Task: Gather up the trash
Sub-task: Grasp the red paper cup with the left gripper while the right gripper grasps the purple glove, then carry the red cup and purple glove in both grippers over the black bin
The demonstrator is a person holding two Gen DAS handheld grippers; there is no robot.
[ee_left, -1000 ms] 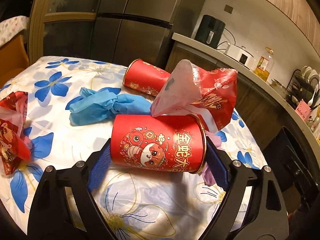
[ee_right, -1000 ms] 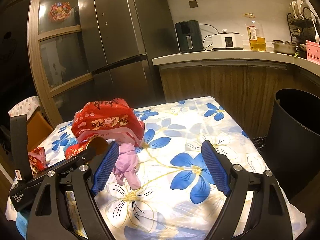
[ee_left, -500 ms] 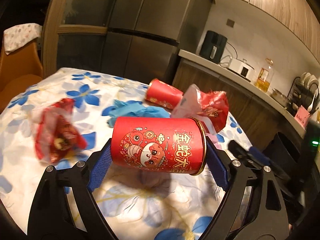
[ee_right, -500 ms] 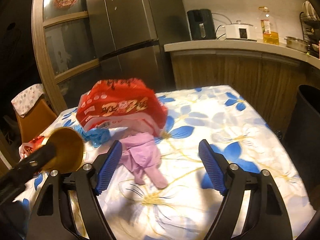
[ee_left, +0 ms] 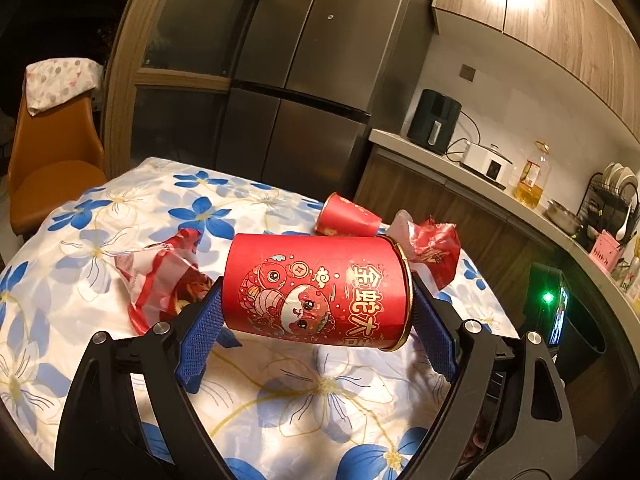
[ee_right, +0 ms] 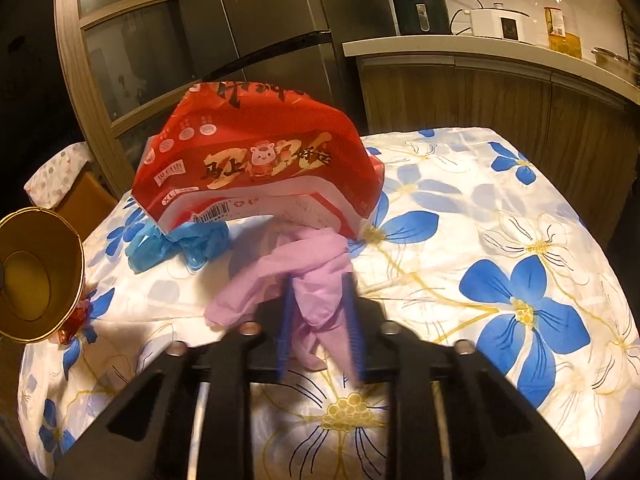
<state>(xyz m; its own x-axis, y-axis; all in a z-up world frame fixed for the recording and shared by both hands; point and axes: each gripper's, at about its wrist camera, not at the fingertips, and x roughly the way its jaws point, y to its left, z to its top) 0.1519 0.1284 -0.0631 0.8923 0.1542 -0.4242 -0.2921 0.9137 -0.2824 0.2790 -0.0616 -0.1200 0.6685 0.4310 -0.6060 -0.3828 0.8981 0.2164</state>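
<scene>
L gripper: my jaws grip the red paper cup end to end, base on one pad, gold rim on the other. It's sideways and clear of the floral tablecloth, above the near edge.

R gripper: jaws closing on the pink glove, w/ the rubber bunched between the blue pads. Glove sits mid-table, just in front of the red snack bag, which overhangs it; the blue glove lies beside it toward the left edge.

Step in hand, as I read it: pickup two of several. Cup's secured, glove's being pinched.

Next, I'd say: finish the squeeze, lift straight up so the limp fingers come off the cloth w/o dragging the bag, then carry both to the black bin off the right edge, past the table corner.

Left to collect: 2nd red cup on its side near the far edge, crumpled red wrapper by the left edge, the bag, the blue glove.
</scene>
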